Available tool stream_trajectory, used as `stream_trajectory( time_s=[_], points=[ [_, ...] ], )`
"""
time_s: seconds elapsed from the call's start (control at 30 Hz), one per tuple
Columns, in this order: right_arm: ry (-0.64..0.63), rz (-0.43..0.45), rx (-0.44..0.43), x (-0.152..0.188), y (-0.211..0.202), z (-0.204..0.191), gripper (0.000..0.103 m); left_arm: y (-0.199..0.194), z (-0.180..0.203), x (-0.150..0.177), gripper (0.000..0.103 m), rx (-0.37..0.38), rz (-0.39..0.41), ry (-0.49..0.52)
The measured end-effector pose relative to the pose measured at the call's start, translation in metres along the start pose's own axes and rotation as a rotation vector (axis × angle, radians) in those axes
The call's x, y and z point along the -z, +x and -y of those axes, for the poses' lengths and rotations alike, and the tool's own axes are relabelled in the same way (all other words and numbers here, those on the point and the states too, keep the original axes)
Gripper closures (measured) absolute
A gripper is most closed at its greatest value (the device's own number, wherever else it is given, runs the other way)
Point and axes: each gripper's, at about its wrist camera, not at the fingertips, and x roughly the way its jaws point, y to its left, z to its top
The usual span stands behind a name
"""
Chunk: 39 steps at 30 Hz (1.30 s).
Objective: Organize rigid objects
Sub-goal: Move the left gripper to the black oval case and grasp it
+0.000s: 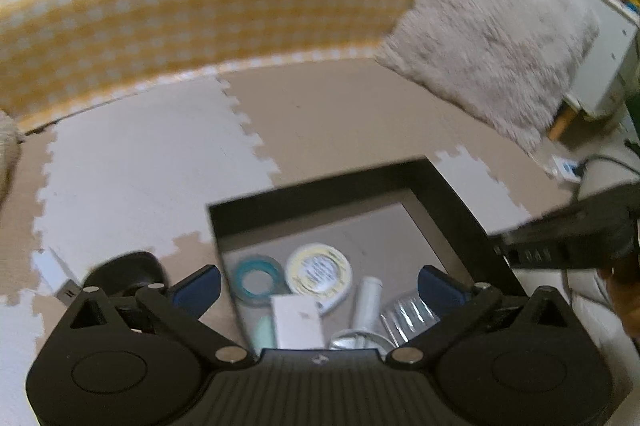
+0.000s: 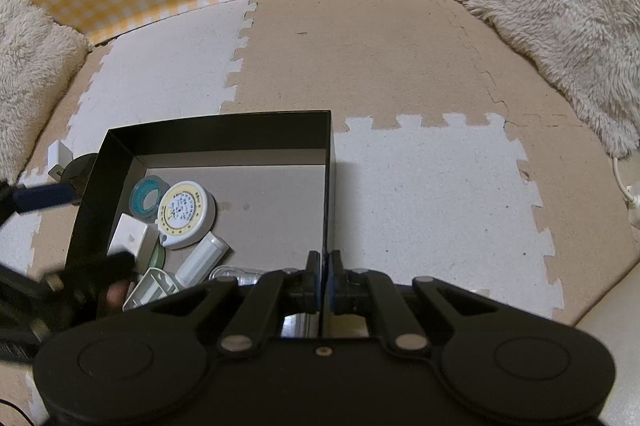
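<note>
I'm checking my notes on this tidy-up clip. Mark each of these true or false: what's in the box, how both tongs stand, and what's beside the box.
1. The round tape measure lies inside the black box. True.
2. The right tongs stand wide open. False: shut on the box's right wall.
3. The left tongs hold the teal tape roll. False: they are open and empty.
4. A white charger lies outside the box. True.

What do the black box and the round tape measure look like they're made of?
Black box: likely cardboard, matte black outside, raw grey board inside, thin straight walls. Round tape measure: seems smooth white plastic, slightly glossy, with a printed paper-like label.
</note>
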Motion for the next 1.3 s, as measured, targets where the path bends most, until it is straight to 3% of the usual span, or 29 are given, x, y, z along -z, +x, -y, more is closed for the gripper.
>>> stream_trajectory(
  time_s=[0.53, 0.7, 0.87, 1.3],
  points=[
    [0.000, 0.000, 0.000, 0.000, 0.000, 0.000, 0.099, -0.020, -0.092, 0.003, 0.000, -0.154, 0.103, -0.251],
    [-0.002, 0.000, 0.001, 0.000, 0.000, 0.000, 0.099, -0.009, -0.111, 0.017, 0.000, -0.194, 0.085, -0.327],
    [-0.003, 0.000, 0.002, 0.000, 0.000, 0.000, 0.099, 0.006, -0.125, 0.034, 0.000, -0.188, 0.066, -0.431],
    [-0.018, -0.005, 0.014, 0.000, 0.000, -0.002, 0.099, 0.040, -0.124, 0.031, 0.004, -0.223, 0.032, -0.438]
  ],
)
